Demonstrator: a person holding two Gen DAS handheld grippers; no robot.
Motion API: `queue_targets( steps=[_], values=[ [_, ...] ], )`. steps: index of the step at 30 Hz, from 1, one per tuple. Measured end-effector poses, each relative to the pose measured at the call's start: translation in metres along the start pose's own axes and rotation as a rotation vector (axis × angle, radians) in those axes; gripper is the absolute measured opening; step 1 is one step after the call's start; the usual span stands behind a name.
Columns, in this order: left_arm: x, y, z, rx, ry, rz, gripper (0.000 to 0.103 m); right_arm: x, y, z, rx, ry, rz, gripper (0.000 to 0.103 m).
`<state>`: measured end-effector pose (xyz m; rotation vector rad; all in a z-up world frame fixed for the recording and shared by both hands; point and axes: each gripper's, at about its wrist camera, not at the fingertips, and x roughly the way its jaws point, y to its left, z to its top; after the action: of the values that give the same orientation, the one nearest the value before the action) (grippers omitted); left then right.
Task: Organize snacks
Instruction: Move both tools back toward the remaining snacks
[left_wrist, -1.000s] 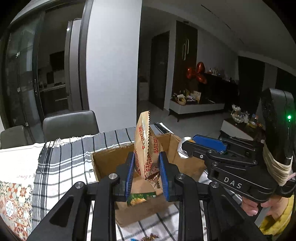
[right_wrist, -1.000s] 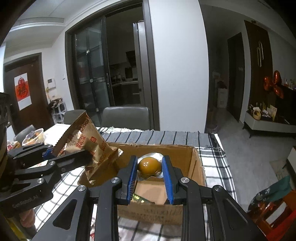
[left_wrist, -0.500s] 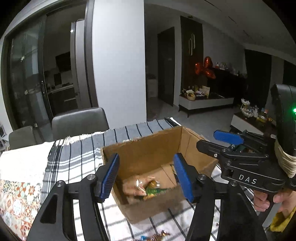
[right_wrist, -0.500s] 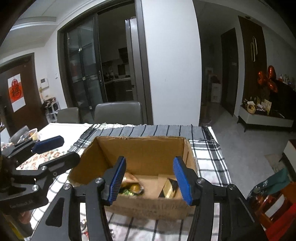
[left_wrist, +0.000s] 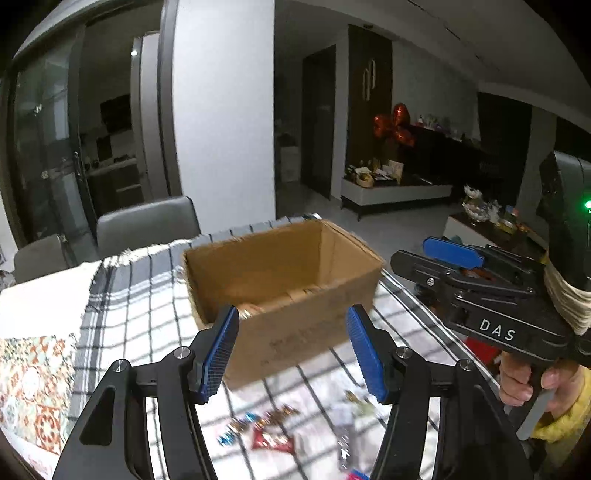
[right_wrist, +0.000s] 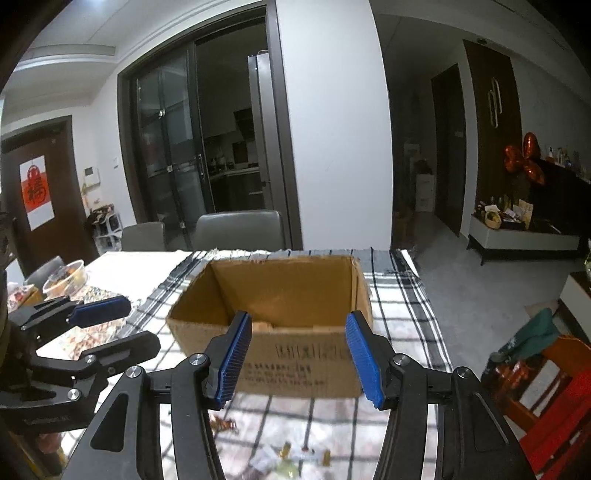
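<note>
An open cardboard box (left_wrist: 295, 280) (right_wrist: 291, 354) stands on a black-and-white checked cloth (left_wrist: 140, 295) (right_wrist: 410, 314). My left gripper (left_wrist: 293, 354) is open and empty, in front of the box's near wall. My right gripper (right_wrist: 297, 354) is open and empty, also in front of the box. The right gripper shows at the right of the left wrist view (left_wrist: 454, 254); the left gripper shows at the left of the right wrist view (right_wrist: 99, 314). Small wrapped snacks (left_wrist: 266, 430) (right_wrist: 291, 452) lie loose on the cloth near me. A wrapper edge (left_wrist: 247, 312) shows inside the box.
Grey chairs (left_wrist: 147, 225) (right_wrist: 240, 230) stand behind the table. A patterned mat (left_wrist: 33, 384) lies at the left. A clear tub of food (right_wrist: 64, 278) sits at the far left. A red stool (right_wrist: 554, 387) stands to the right of the table.
Both grippers opened and dropped their snacks, the biscuit packet and the round gold snack, into the box. Both have since pulled back toward me and lower, in front of the box.
</note>
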<state>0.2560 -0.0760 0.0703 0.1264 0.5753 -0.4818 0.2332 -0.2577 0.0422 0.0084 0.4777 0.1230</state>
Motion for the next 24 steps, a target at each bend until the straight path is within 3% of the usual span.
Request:
queue_targets(
  steps=[9,24],
  values=[
    [-0.007,-0.029,-0.031,0.037,0.045,-0.02,0.06,-0.023,-0.013,-0.04,0.022,0.066,-0.015,0.054],
    [0.031,-0.05,-0.101,0.045,0.25,-0.067,0.06,-0.018,-0.027,-0.114,0.015,0.248,-0.046,0.054]
  ],
)
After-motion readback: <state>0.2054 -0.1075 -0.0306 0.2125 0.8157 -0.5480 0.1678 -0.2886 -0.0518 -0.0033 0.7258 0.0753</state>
